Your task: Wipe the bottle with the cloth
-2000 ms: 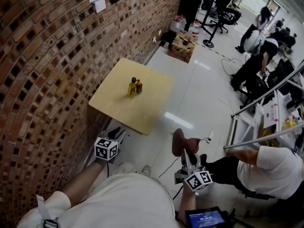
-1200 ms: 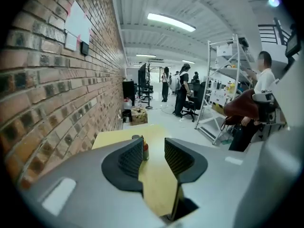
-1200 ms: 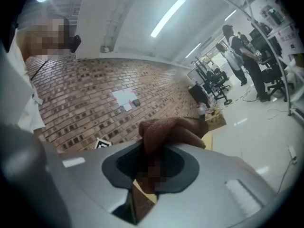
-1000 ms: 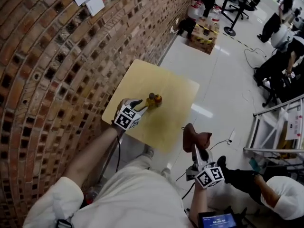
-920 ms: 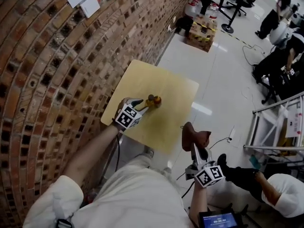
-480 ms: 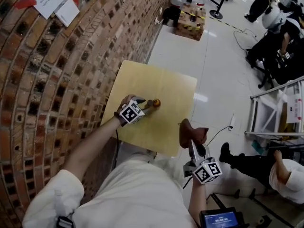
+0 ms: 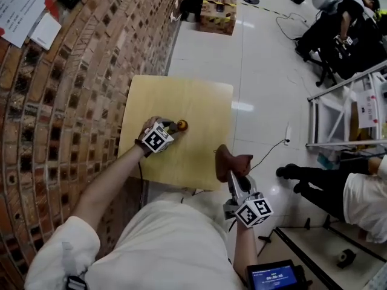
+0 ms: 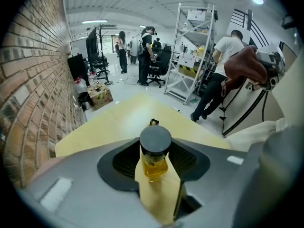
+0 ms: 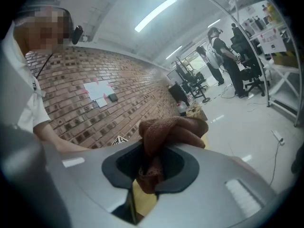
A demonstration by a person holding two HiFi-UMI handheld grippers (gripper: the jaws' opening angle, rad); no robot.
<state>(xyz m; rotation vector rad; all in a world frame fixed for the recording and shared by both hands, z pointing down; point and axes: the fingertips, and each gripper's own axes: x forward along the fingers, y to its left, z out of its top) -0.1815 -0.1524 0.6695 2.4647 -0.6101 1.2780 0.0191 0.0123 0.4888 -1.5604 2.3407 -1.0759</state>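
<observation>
So the left claw (image 7: 168, 129) is down over the table (image 7: 199, 101), pointing steeply at it, and its jaws have just been opening, so they stand wide now. The bottle (image 8: 154, 152) stands upright right between them: yellowish liquid, dark round cap, dead centre in the left gripper view with a pad on either side. I don't see the pads squeezing it, so I'd call that claw open around the bottle, not gripping. Just past the claw tips, straight behind the first one, a second bottle (image 8: 153, 123) peeks out, only its top showing over the cap. The right claw (image 7: 234, 179) is well apart from all that, off the near edge of the table and above the floor, pointing roughly level. Its jaws are clamped on the cloth (image 9: 173, 129), a brown bunched-up thing pinched in the middle, with a fat wad sticking out beyond the tips and a bit hanging below. The cloth isn't touching the bottle. There's a brick wall (image 7: 54, 101) just off the left claw's outer side, running along the table edge. Way beyond both claws there are people and a metal rack (image 8: 197, 51) across the room.
</observation>
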